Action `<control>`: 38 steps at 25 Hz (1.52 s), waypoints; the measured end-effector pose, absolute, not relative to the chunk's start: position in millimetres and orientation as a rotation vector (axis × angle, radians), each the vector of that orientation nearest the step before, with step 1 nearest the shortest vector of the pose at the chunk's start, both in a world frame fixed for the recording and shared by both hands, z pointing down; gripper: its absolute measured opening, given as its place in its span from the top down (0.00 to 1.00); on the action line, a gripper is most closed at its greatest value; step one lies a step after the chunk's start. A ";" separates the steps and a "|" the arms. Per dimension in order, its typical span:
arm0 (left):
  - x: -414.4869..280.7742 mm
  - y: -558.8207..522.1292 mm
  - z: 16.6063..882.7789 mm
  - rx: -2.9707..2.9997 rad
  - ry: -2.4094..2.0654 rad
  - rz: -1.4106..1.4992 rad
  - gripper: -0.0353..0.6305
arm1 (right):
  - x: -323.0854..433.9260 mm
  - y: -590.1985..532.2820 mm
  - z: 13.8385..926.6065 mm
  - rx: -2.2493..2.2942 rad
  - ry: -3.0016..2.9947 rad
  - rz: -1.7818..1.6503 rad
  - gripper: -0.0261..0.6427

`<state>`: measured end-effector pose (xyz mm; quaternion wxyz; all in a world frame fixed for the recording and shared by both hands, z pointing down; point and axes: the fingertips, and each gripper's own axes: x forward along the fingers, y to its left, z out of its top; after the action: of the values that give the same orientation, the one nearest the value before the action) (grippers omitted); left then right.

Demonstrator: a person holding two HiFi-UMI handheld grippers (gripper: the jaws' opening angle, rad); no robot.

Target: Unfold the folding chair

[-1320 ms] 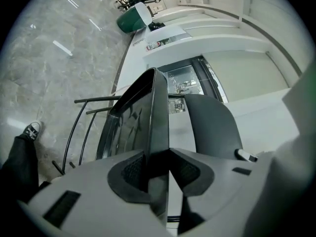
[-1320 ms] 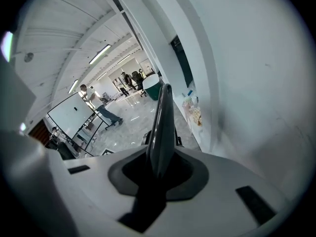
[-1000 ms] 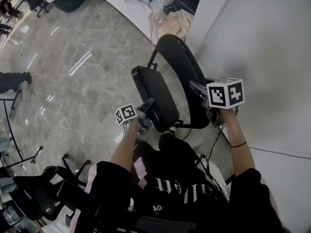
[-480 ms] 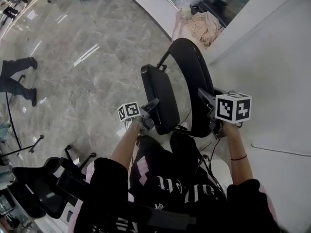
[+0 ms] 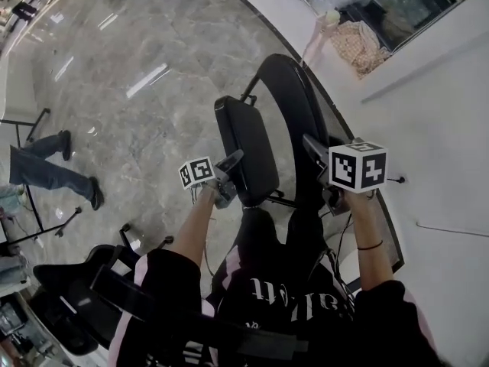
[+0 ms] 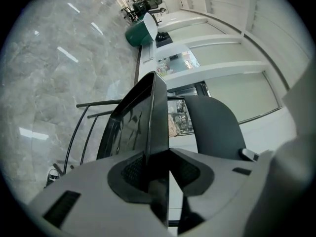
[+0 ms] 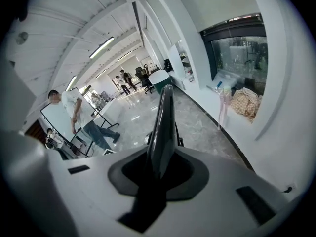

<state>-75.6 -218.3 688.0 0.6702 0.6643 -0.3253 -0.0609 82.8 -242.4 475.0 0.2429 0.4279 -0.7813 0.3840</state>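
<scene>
At centre frame, folding chair (image 5: 254, 170) held on both sides

Nearest me, my left gripper (image 5: 231, 161) is clamped on the seat pad (image 5: 243, 132) edge and my right gripper (image 5: 315, 147) on the backrest (image 5: 294, 102) rim. Beyond lies marble floor (image 5: 137, 121), a person's legs (image 5: 46, 170) far left

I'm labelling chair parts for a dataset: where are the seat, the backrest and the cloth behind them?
seat (image 5: 246, 150): head view, middle of the black cushion.
backrest (image 5: 294, 105): head view, middle of the curved black panel.
cloth (image 5: 359, 43): head view, middle of the patterned heap.
</scene>
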 end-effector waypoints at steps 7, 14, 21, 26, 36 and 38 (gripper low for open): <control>-144.4 -212.4 698.7 1.474 -0.744 -0.210 0.78 | 9.3 -243.2 477.2 1.078 -2.141 0.999 0.84; -181.3 -207.3 716.5 1.458 -0.773 -0.247 0.76 | 15.9 -250.4 489.8 1.073 -2.164 1.049 0.84; -203.1 -199.4 740.2 1.461 -0.835 -0.214 0.72 | 48.8 -258.9 508.8 1.091 -2.190 1.129 0.84; -217.0 -197.1 755.3 1.472 -0.814 -0.227 0.70 | 64.5 -264.3 522.4 1.101 -2.188 1.136 0.84; -245.7 -194.7 789.5 1.472 -0.763 -0.342 0.67 | 103.5 -283.0 576.9 1.101 -2.149 1.120 0.84; -256.2 -190.8 800.8 1.467 -0.781 -0.339 0.66 | 107.6 -283.5 587.1 1.109 -2.115 1.093 0.82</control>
<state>-256.2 -190.8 800.8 0.6614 0.6486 -0.3455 -0.1500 107.6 -283.5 587.1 0.2550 0.4082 -0.7787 0.4025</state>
